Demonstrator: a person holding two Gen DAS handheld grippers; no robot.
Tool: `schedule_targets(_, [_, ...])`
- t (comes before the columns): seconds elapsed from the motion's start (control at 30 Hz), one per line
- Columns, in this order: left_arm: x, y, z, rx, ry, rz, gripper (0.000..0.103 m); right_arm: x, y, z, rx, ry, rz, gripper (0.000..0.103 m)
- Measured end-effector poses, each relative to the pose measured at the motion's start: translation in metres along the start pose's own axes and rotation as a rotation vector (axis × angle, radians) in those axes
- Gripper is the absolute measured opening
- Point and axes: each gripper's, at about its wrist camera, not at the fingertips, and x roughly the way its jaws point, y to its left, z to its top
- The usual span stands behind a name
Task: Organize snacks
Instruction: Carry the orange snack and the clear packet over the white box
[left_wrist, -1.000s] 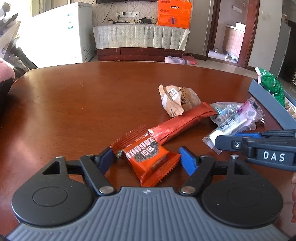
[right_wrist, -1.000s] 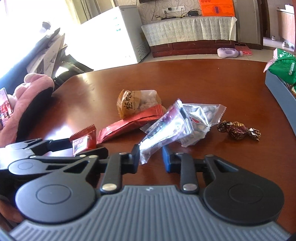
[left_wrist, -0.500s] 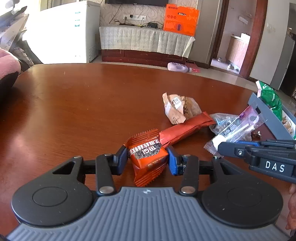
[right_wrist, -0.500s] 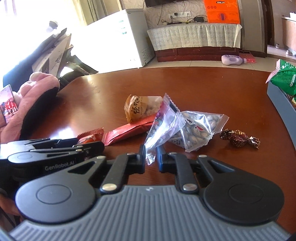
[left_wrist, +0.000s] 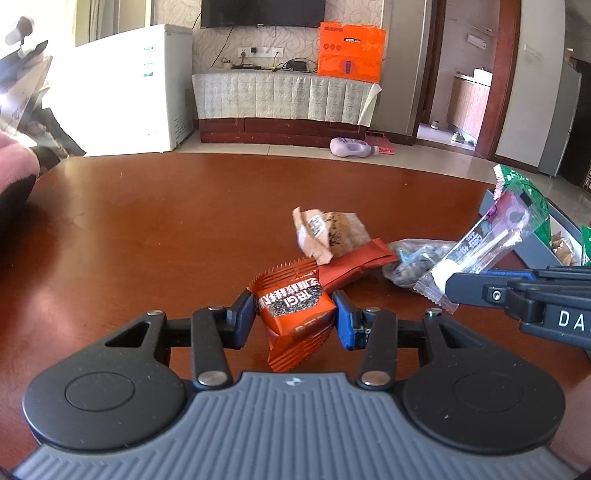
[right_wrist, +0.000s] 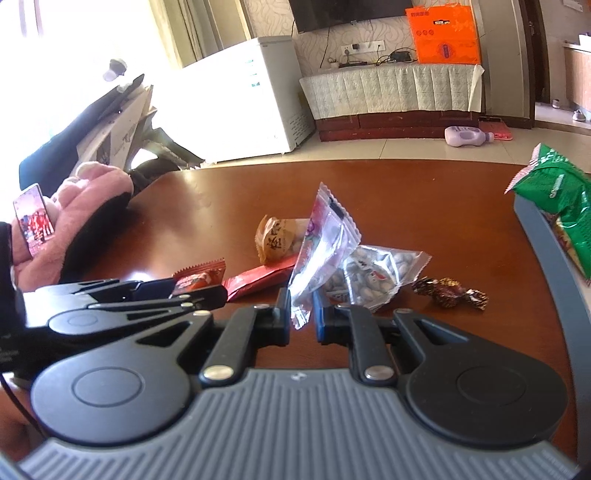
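My left gripper (left_wrist: 293, 317) is shut on a small orange snack packet (left_wrist: 295, 314) and holds it just above the brown table (left_wrist: 147, 229). My right gripper (right_wrist: 301, 317) is shut on the lower end of a clear purple-printed packet (right_wrist: 325, 240), lifted and tilted up; it also shows in the left wrist view (left_wrist: 484, 243). On the table lie a long red bar (left_wrist: 354, 266), a tan wrapped pastry (left_wrist: 328, 232), a clear bag of nuts (right_wrist: 373, 273) and a dark foil candy (right_wrist: 448, 291).
A grey tray (right_wrist: 546, 251) with green snack bags (right_wrist: 557, 199) stands at the table's right edge. A pink and black plush item (right_wrist: 70, 225) and a phone (right_wrist: 33, 218) lie at the left. A white freezer and a TV cabinet stand beyond the table.
Both grippers closed on their packets and lifted them. The orange packet rose off the table. The clear purple packet tilted upright and rose away from the nut bag.
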Motion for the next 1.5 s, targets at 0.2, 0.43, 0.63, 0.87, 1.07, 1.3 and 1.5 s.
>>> schedule_targets(0.2, [-0.003,-0.013,0.004,0.012,-0.011,-0.012,0.051,-0.009,-0.004,0.002,-0.002,-0.009,0.001,0.015])
schedule_targets(0.43, [-0.007,-0.031,0.009,0.032,-0.024,-0.032,0.051,-0.028,-0.014,0.004,0.007,-0.037,-0.004,0.015])
schedule_targets(0.63, [-0.011,-0.049,0.012,0.045,-0.03,-0.045,0.051,-0.043,-0.026,0.005,0.015,-0.051,-0.016,0.015])
schedule_targets(0.87, [-0.015,-0.075,0.015,0.067,-0.041,-0.062,0.051,-0.063,-0.04,0.005,0.026,-0.075,-0.031,0.015])
schedule_targets(1.07, [-0.019,-0.097,0.016,0.084,-0.049,-0.075,0.051,-0.081,-0.053,0.003,0.035,-0.092,-0.046,0.015])
schedule_targets(1.3, [-0.02,-0.121,0.018,0.104,-0.052,-0.088,0.051,-0.097,-0.069,0.002,0.051,-0.106,-0.067,0.015])
schedule_targets(1.5, [-0.018,-0.139,0.019,0.117,-0.05,-0.103,0.051,-0.112,-0.083,0.0,0.064,-0.119,-0.084,0.015])
